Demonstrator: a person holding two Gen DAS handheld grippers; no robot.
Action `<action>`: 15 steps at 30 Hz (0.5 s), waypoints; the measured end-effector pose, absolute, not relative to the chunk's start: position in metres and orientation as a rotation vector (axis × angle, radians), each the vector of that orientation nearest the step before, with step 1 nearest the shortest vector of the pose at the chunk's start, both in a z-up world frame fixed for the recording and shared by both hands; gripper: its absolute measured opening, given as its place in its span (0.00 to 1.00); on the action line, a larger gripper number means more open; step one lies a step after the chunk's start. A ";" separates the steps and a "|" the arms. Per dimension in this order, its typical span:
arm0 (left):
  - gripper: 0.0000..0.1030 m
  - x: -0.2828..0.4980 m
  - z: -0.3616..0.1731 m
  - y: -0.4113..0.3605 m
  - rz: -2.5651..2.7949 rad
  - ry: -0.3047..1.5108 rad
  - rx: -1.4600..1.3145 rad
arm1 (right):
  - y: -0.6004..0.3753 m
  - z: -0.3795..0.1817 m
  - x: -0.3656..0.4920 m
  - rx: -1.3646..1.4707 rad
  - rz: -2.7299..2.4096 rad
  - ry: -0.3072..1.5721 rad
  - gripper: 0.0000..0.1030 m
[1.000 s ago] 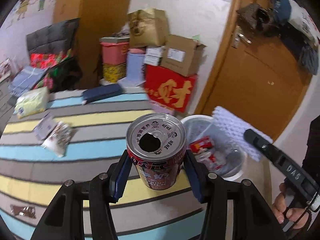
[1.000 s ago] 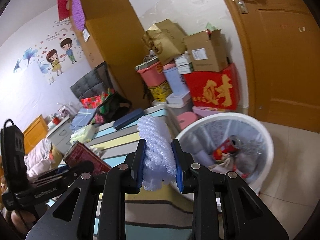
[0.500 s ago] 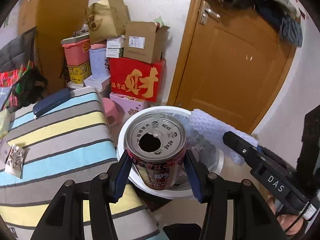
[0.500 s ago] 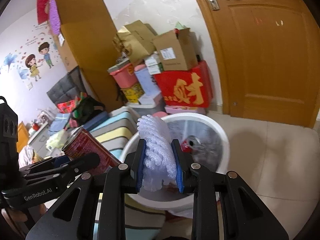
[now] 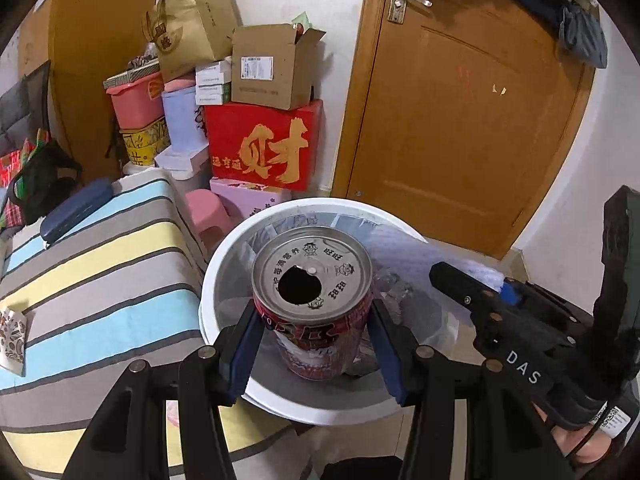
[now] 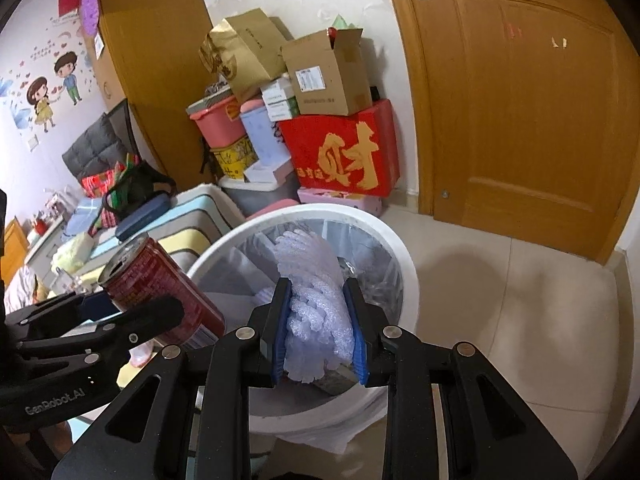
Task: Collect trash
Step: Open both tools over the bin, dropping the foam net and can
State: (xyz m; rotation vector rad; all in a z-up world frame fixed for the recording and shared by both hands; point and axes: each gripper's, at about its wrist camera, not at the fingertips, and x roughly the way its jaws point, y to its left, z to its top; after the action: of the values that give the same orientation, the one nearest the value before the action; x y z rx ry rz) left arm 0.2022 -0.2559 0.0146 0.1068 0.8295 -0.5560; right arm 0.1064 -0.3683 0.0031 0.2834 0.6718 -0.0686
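My left gripper [image 5: 314,344] is shut on an opened red drink can [image 5: 316,308] and holds it upright over the white round trash bin [image 5: 224,256]. My right gripper [image 6: 318,328] is shut on a white foam net sleeve [image 6: 316,292] and holds it over the same bin [image 6: 396,248]. The can also shows in the right wrist view [image 6: 160,288], at the bin's left rim. The right gripper shows in the left wrist view [image 5: 472,300], over the bin's right side. The bin has a clear liner and some trash inside.
A striped cloth surface [image 5: 100,280] lies left of the bin, with a dark blue case [image 5: 76,210] and a snack wrapper [image 5: 12,340] on it. Stacked boxes [image 5: 260,144] and a pink stool [image 5: 206,212] stand behind. A wooden door [image 5: 460,120] is on the right; tiled floor [image 6: 520,300].
Both grippers have moved right from over the striped surface to above the bin, each still holding its item. The bin now fills the lower middle of both views.
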 end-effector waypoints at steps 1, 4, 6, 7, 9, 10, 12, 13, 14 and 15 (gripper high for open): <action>0.52 0.204 0.014 -0.257 -0.555 0.828 0.103 | -0.370 0.002 0.108 0.283 -0.079 0.678 0.28; 0.53 0.208 0.013 -0.256 -0.572 0.833 0.075 | -0.373 -0.004 0.114 0.288 -0.071 0.715 0.29; 0.64 0.207 0.015 -0.257 -0.563 0.810 0.088 | -0.372 -0.006 0.116 0.278 -0.069 0.730 0.34; 0.67 0.207 0.015 -0.257 -0.562 0.808 0.092 | -0.371 -0.006 0.116 0.266 -0.068 0.736 0.36; 0.67 0.207 0.017 -0.256 -0.575 0.810 0.077 | -0.369 -0.007 0.117 0.253 -0.076 0.737 0.52; 0.67 0.207 0.017 -0.254 -0.573 0.809 0.073 | -0.368 -0.005 0.114 0.252 -0.076 0.724 0.54; 0.67 0.207 0.018 -0.252 -0.559 0.808 0.079 | -0.369 -0.004 0.113 0.258 -0.079 0.718 0.55; 0.67 0.205 0.019 -0.250 -0.557 0.805 0.078 | -0.369 -0.004 0.112 0.258 -0.083 0.717 0.55; 0.67 0.205 0.019 -0.248 -0.557 0.806 0.074 | -0.369 -0.004 0.113 0.257 -0.087 0.714 0.55; 0.67 0.203 0.021 -0.246 -0.561 0.805 0.068 | -0.368 -0.003 0.112 0.256 -0.095 0.709 0.55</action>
State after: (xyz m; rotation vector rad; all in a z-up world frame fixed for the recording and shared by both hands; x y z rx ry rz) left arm 0.2031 -0.2458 0.0208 0.0682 0.8051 -0.5605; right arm 0.1117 -0.3684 -0.0028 0.2555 0.7088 -0.0950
